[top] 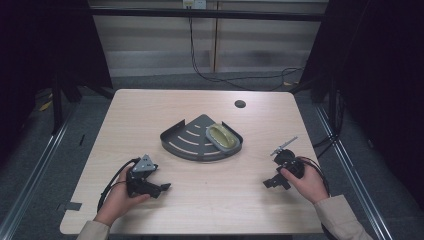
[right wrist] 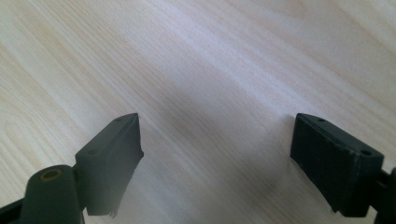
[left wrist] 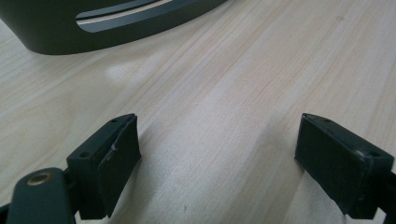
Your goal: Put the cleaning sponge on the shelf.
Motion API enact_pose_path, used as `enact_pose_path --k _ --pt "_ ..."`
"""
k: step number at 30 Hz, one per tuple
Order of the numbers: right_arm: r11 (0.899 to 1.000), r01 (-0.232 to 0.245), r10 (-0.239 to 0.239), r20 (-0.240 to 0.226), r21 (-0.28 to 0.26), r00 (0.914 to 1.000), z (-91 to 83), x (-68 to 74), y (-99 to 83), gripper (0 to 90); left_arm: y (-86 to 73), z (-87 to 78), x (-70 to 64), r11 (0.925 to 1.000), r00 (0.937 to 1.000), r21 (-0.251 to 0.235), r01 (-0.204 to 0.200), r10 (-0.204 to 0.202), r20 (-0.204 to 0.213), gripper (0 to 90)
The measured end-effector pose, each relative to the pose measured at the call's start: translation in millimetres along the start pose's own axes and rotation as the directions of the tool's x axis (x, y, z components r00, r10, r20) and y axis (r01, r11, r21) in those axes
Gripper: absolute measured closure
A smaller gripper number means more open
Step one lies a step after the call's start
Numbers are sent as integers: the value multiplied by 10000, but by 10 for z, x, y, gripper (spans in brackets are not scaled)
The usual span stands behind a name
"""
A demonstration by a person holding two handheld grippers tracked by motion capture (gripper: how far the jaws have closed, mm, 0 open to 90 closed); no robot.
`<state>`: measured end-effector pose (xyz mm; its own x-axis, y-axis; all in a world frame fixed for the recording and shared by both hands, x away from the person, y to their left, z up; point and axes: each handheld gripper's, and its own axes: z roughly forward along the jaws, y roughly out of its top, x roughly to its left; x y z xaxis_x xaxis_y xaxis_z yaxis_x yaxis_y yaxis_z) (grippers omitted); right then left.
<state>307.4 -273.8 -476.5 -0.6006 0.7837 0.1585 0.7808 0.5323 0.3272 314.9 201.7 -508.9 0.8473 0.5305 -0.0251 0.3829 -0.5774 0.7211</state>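
Pale wood-grain table (top: 200,200) carries a dark grey quarter-round slotted corner shelf (top: 192,140) at its centre, with a yellowish oval soap dish (top: 222,136) lying in the shelf's 3 o'clock side. The left gripper (top: 162,187) sits at 7 o'clock from the shelf, jaws spread wide with bare table between them; in the left gripper view the shelf's wall (left wrist: 70,35) lies beyond the jaws at 11 o'clock. The right gripper (top: 272,182) rests at 4 o'clock, jaws likewise parted and empty. Each hand wraps its gripper from behind, low over the table. No legible writing.
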Motion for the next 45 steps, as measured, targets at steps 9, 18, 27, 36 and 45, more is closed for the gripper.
enact_pose_path --k 9,18,27,36,45 --pt "9970 335 -318 255 -700 9992 20 21 -123 134 1 -1 -1 10000 10000 17 -2 2 -25 132" --pt "9871 746 -651 707 -1414 9954 39 35 -239 131 0 0 -1 10000 10000 5 8 -8 3 132" --pt "9747 1070 -873 1065 -1961 9905 63 49 -323 129 -1 1 -2 10000 10000 -24 16 -16 3 132" --pt "9574 1039 -753 1141 -2695 9906 85 42 -415 111 -2 1 -3 10000 10000 -19 25 -25 5 132" --pt "9322 1025 -636 1217 -3471 9905 112 40 -517 107 -2 1 -3 10000 10000 -24 26 -26 -5 133"
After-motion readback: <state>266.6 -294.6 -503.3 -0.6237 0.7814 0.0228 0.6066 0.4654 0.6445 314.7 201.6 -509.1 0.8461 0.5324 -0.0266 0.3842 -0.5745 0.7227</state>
